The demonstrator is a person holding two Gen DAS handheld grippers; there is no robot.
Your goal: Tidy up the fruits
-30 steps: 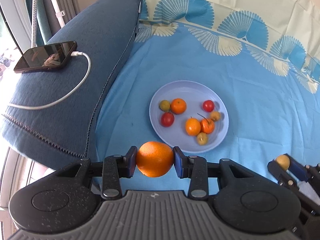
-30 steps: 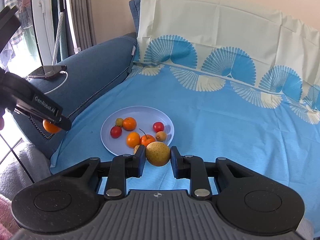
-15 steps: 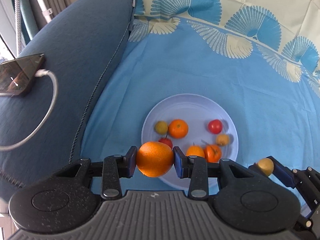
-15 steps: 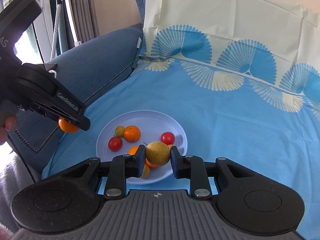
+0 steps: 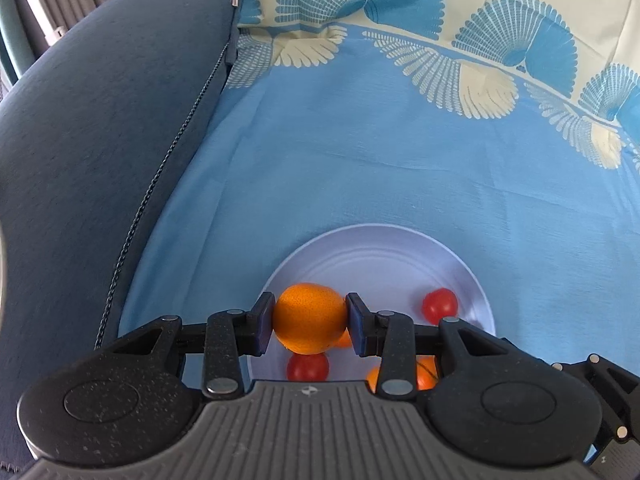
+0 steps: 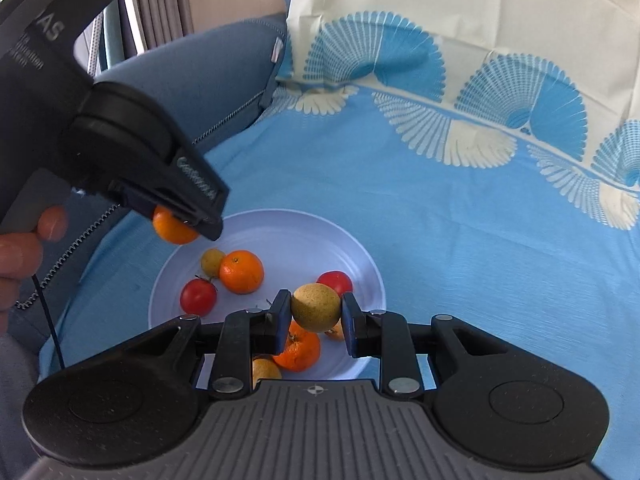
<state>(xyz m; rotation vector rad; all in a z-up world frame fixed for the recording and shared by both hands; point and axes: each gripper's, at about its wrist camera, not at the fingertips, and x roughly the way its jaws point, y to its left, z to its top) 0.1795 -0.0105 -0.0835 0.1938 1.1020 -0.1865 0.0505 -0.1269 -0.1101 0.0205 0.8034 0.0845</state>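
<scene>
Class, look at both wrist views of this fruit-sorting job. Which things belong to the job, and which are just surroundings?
Belonging to the job:
left gripper, holding the orange
right gripper, holding the yellow-brown fruit
plate, with tomatoes and mandarins on it

Surroundings:
blue patterned sheet
dark blue cushion

The left tool [image 5: 310, 322] is gripping an orange [image 5: 309, 318] between its pads, hanging over the near edge of a pale plate [image 5: 380, 256]. Two tomatoes [image 5: 440, 305] are lying on the plate beyond and beneath the tool, on a blue sheet [image 5: 360, 160].
</scene>
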